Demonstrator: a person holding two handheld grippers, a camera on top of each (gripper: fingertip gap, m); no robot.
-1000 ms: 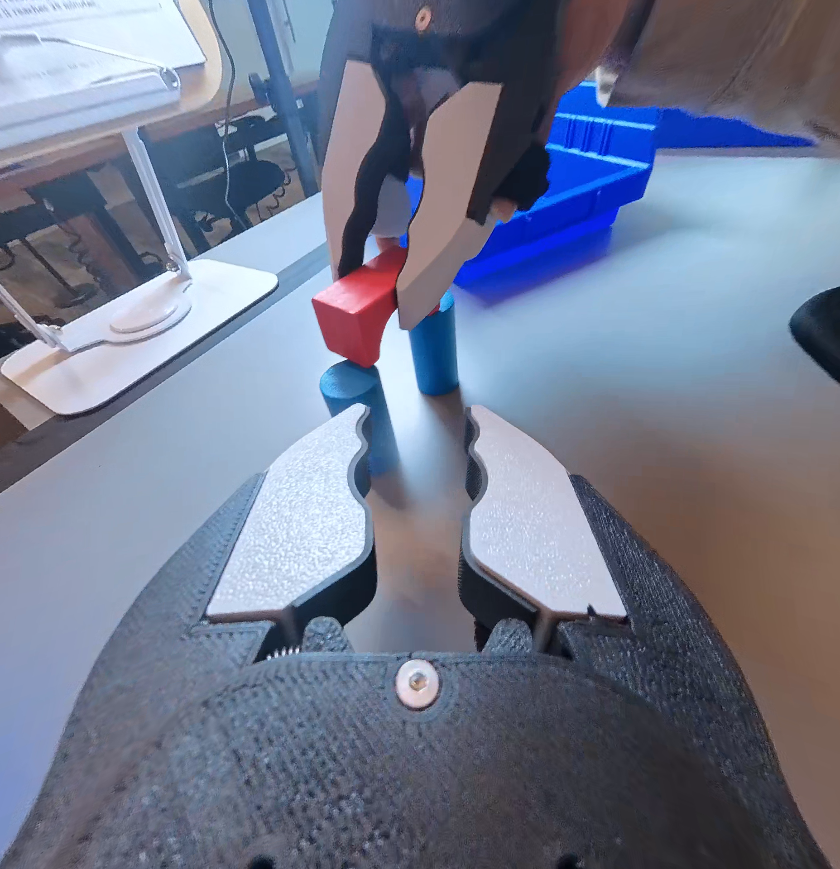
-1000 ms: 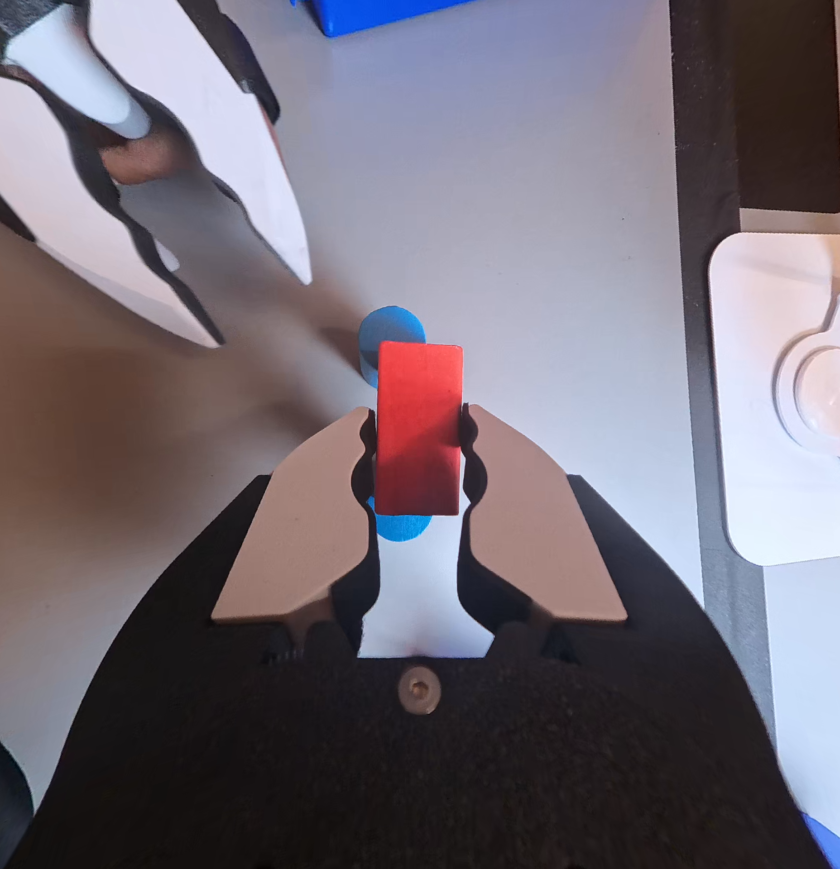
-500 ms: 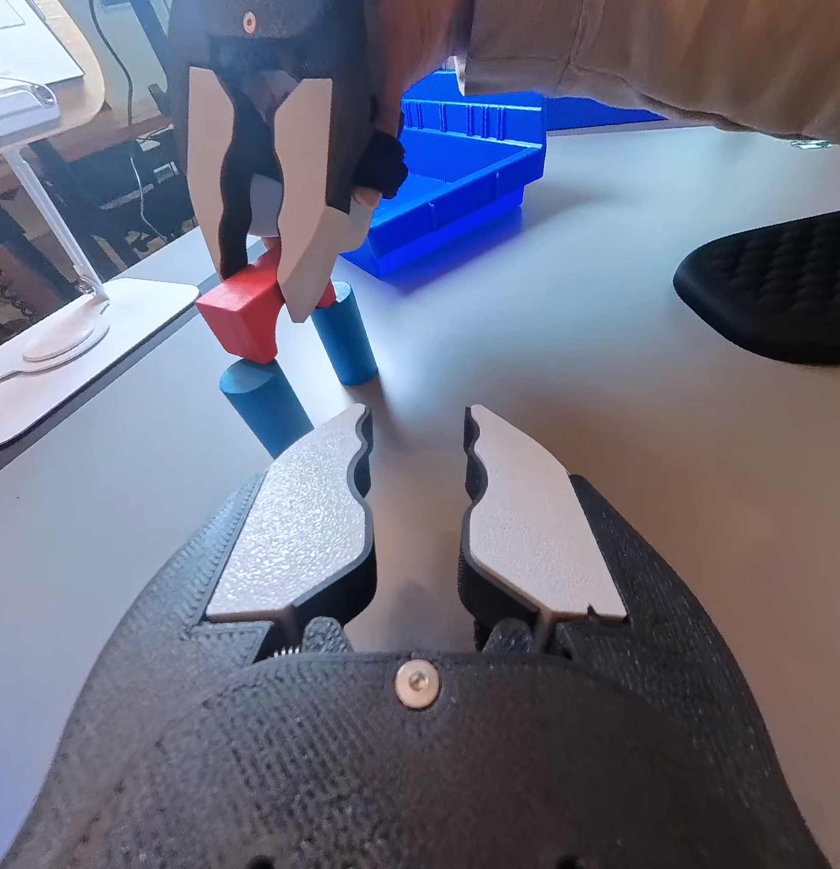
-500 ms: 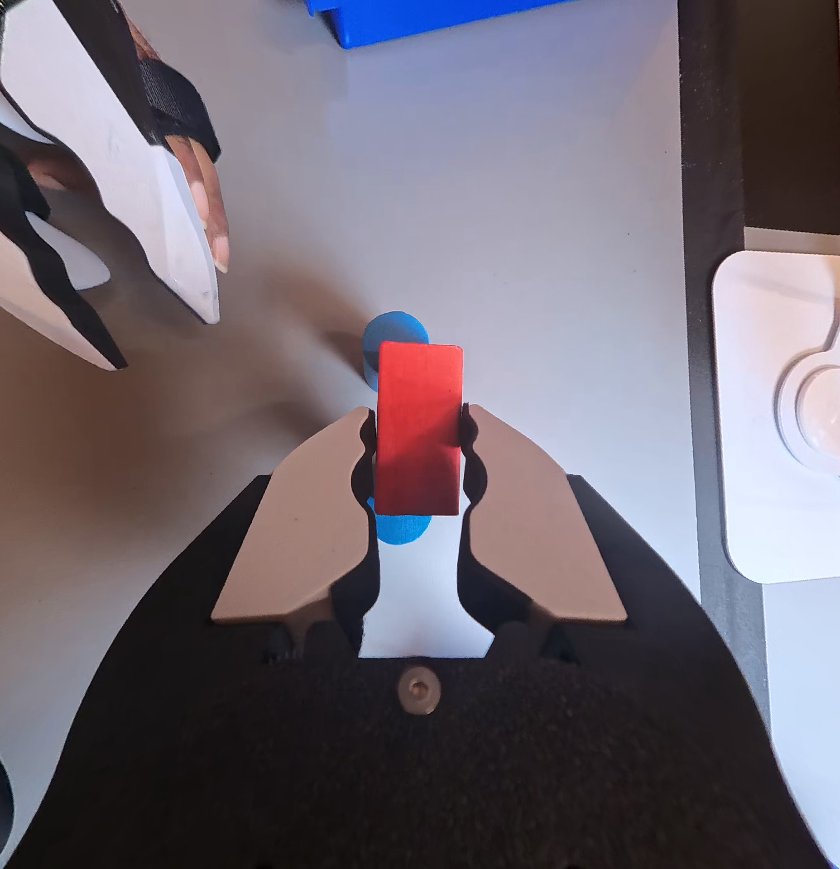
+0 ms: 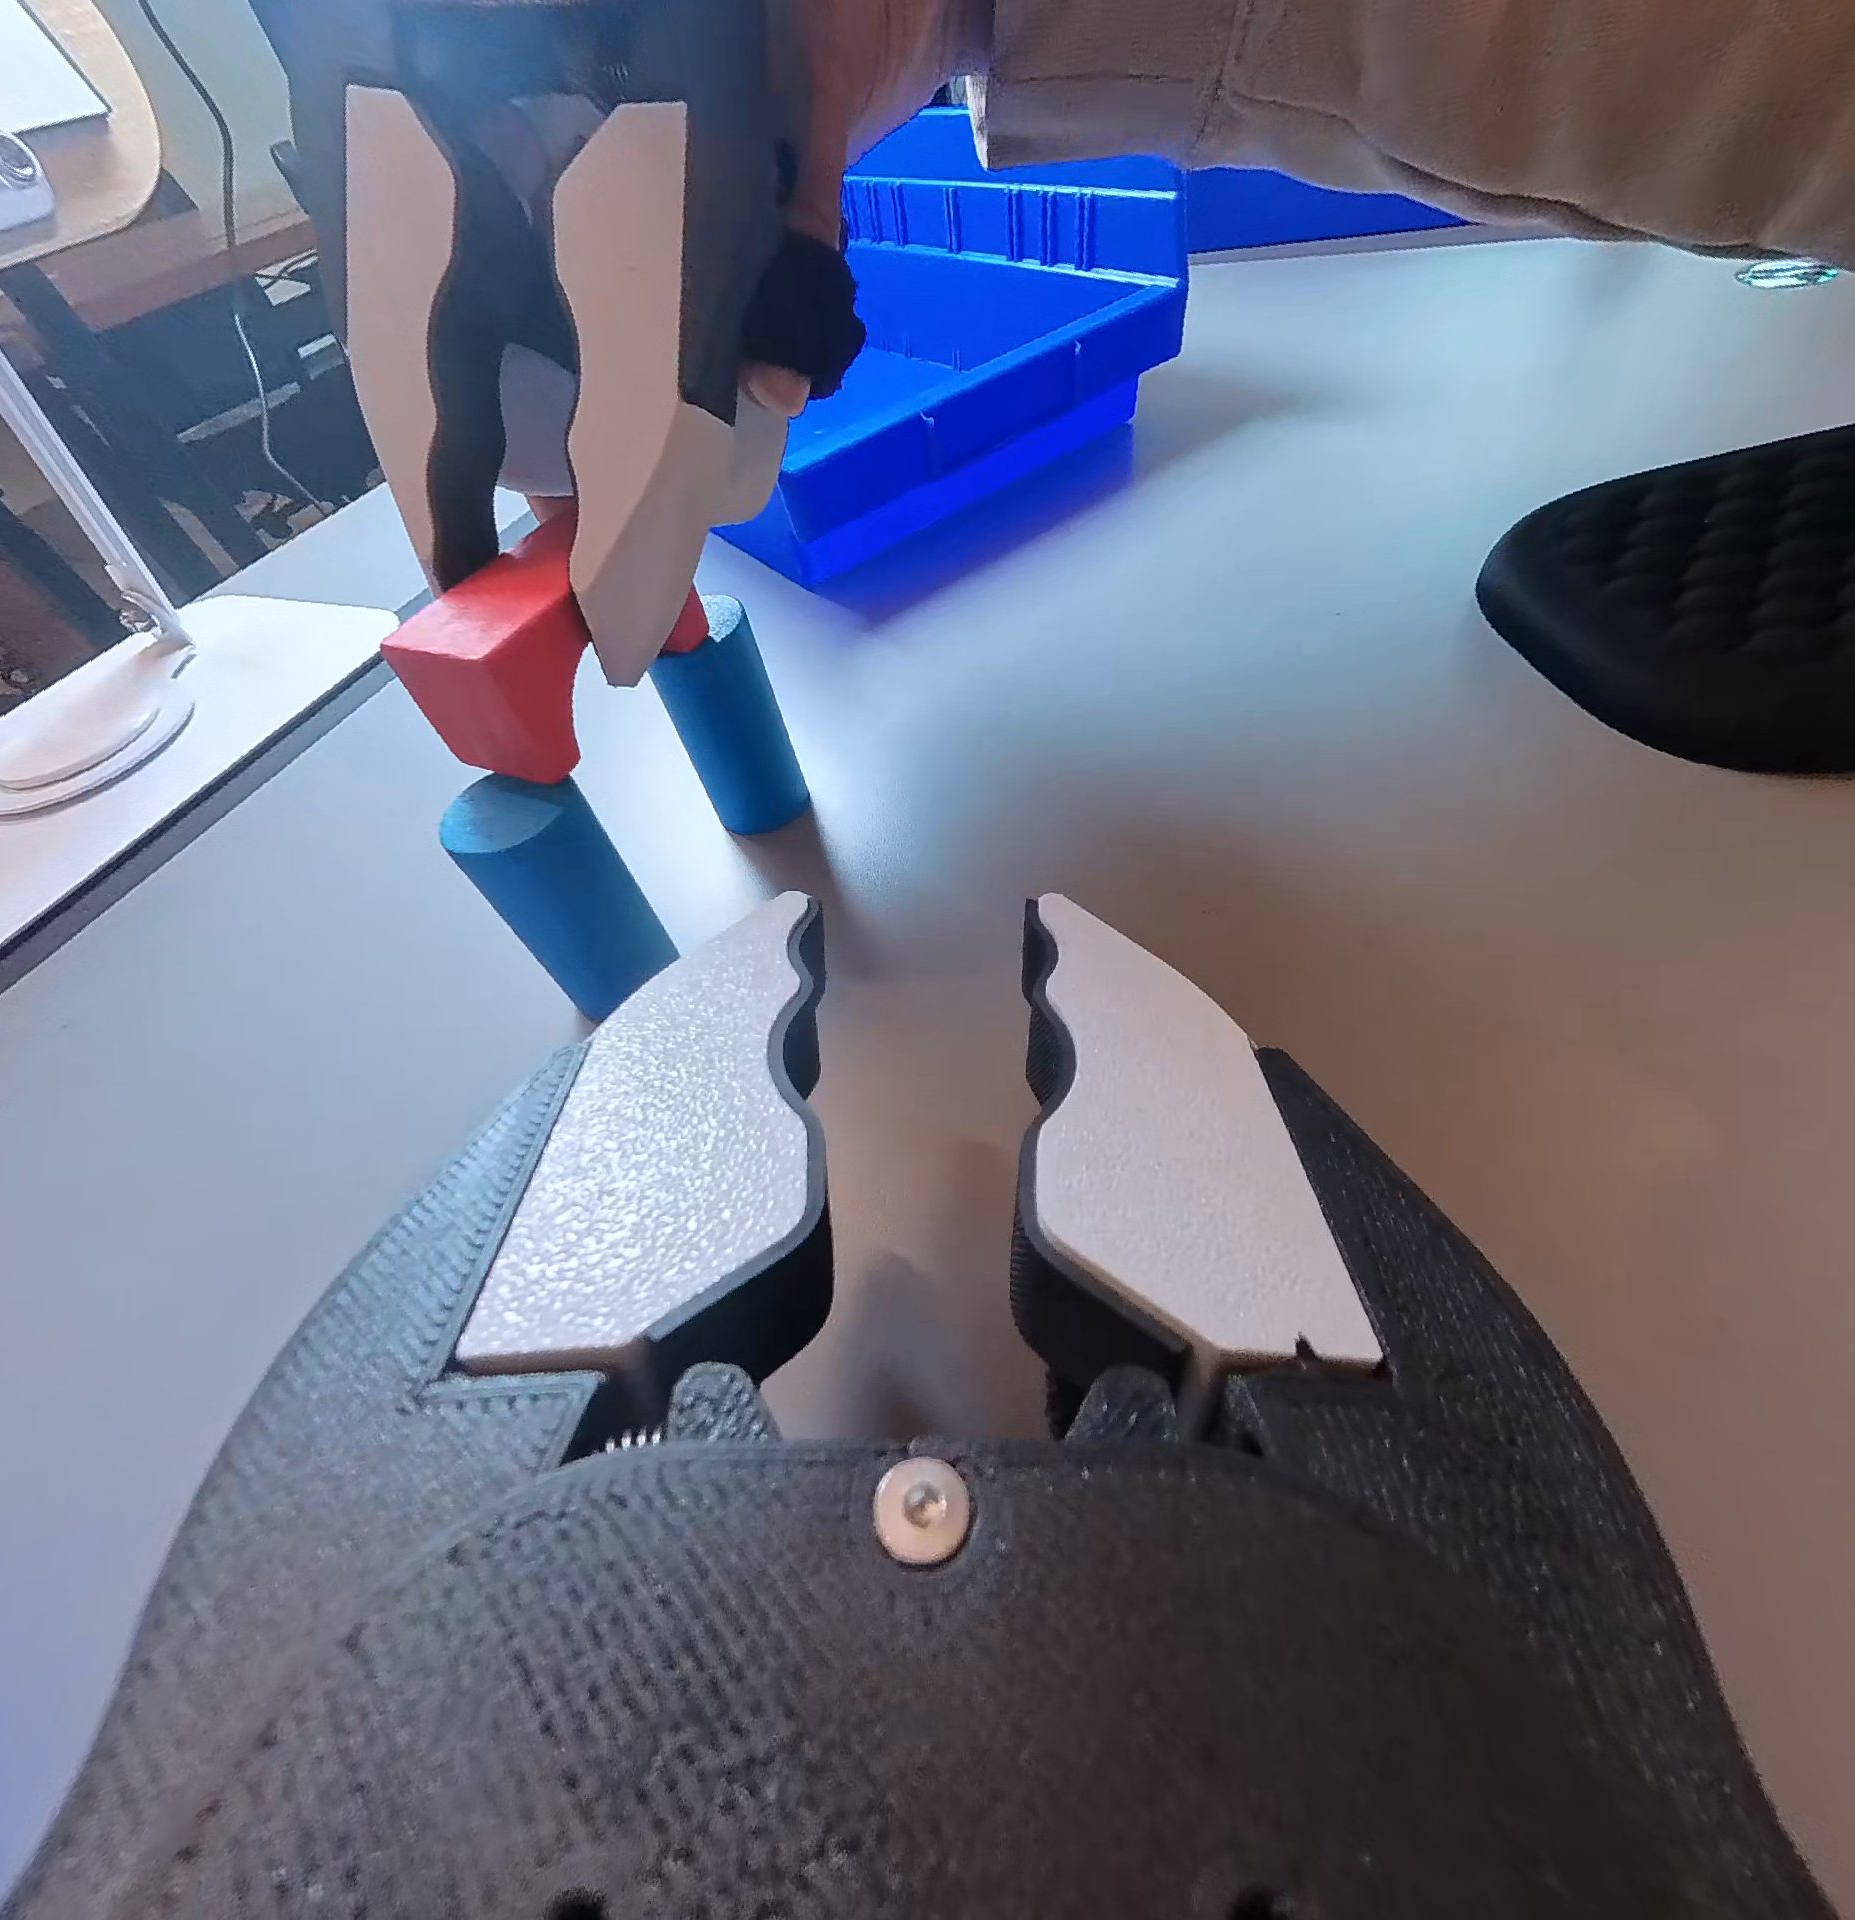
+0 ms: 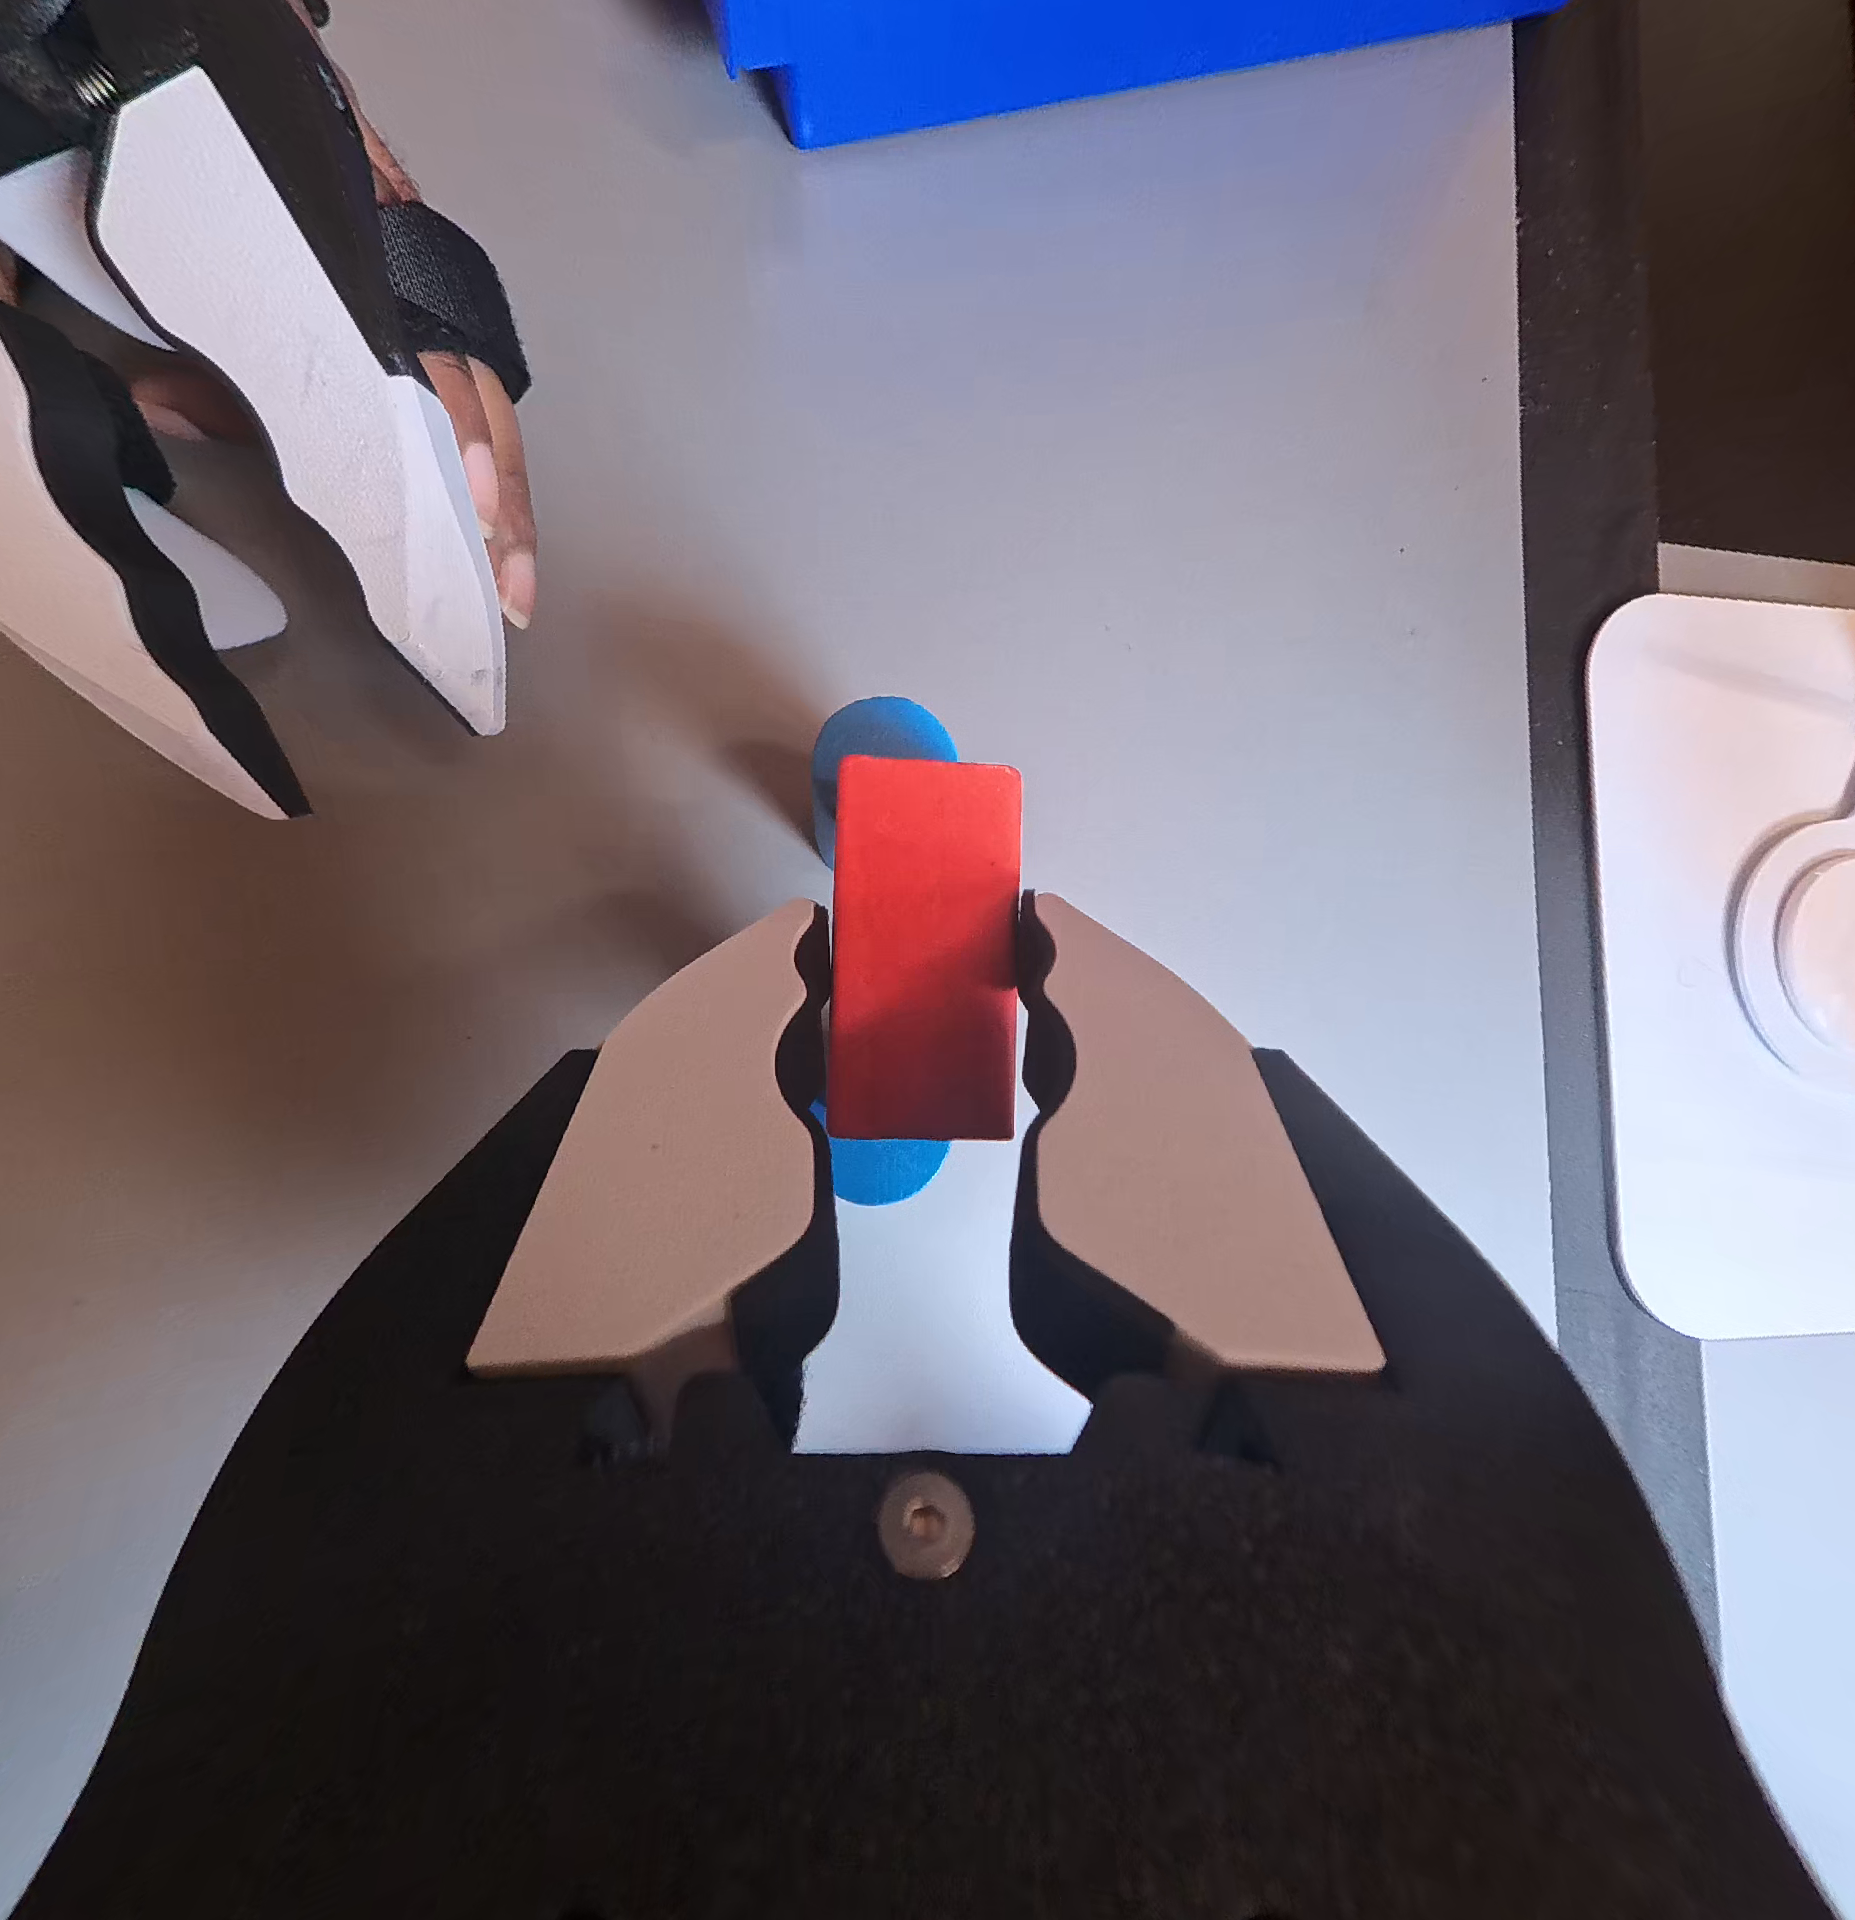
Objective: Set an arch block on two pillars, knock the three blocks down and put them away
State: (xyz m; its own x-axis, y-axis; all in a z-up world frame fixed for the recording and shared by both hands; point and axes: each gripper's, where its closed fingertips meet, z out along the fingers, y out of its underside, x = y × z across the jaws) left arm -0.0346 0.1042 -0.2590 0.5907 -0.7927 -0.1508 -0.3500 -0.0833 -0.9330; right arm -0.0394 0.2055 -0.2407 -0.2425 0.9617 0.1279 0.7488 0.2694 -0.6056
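My right gripper (image 6: 923, 914) is shut on the red arch block (image 6: 923, 945) and holds it across two upright blue pillars. One pillar (image 6: 881, 727) shows past the arch's far end, the other (image 6: 887, 1169) under its near end. In the left wrist view the arch (image 5: 507, 675) sits at the tops of the near pillar (image 5: 549, 894) and the far pillar (image 5: 736, 717), with the right gripper's fingers (image 5: 632, 520) still clamped on it. My left gripper (image 5: 923, 935) is open and empty, low over the table to the right of the pillars. It also shows in the right wrist view (image 6: 383, 758).
A blue bin (image 5: 985, 395) stands behind the pillars and also shows in the right wrist view (image 6: 1110, 62). A white lamp base (image 5: 71, 707) lies to the left across a dark gap (image 6: 1588, 623). A black pad (image 5: 1712, 623) lies at the right.
My left gripper has drawn back and swung right, away from the near pillar. The right gripper has kept hold of the arch over the pillars, barely moving.
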